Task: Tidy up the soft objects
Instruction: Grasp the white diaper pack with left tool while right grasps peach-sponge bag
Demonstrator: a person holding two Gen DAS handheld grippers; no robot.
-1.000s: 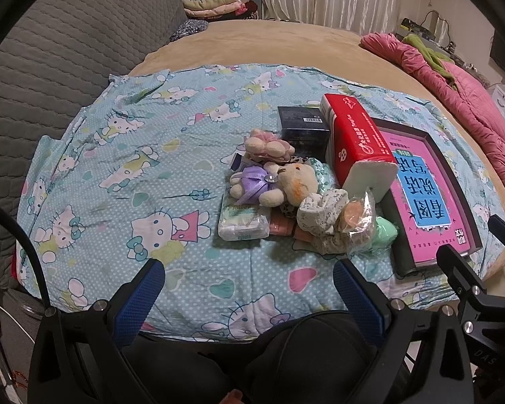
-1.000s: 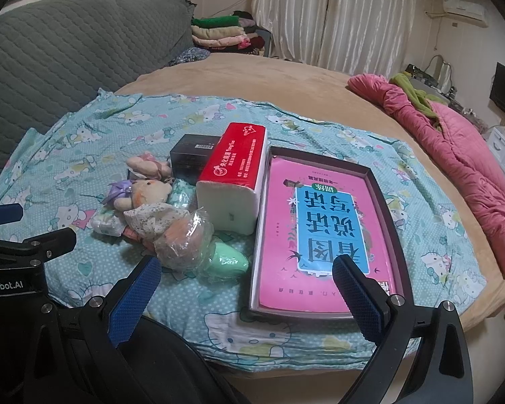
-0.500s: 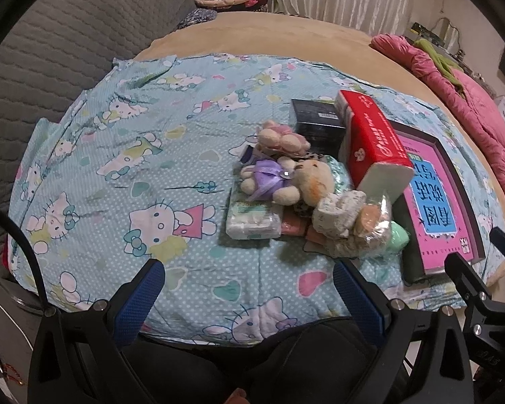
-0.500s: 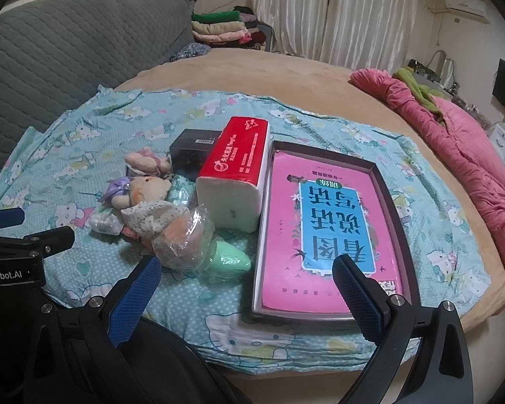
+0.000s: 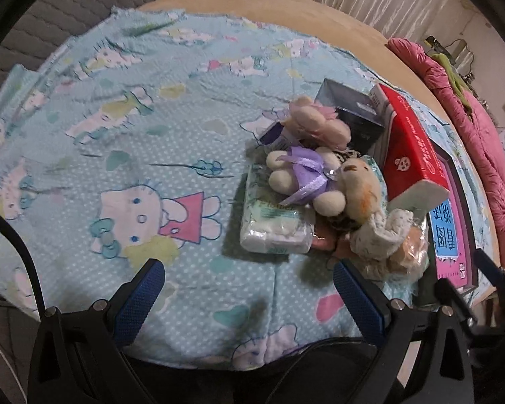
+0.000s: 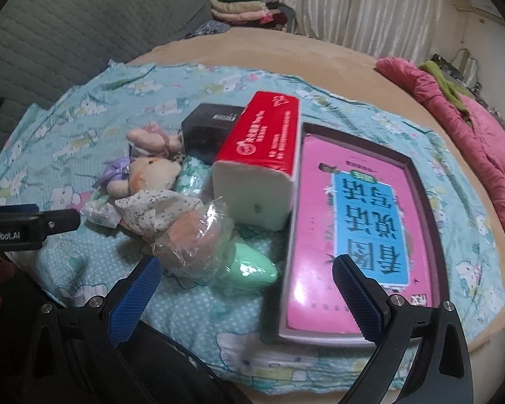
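Both the left gripper [image 5: 249, 289] and right gripper [image 6: 245, 289] hung released (nothing held), best closing gently around the beige bear [image 5: 323, 178] first.

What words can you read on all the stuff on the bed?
"enRobot.AI": left hand-held gripper, first letter cut off.
"看图说话写话": pink book, seen upside down.
Red tissue pack: white print too blurred to read.
Black box: label too small.
White wipes pack: green word blurred.
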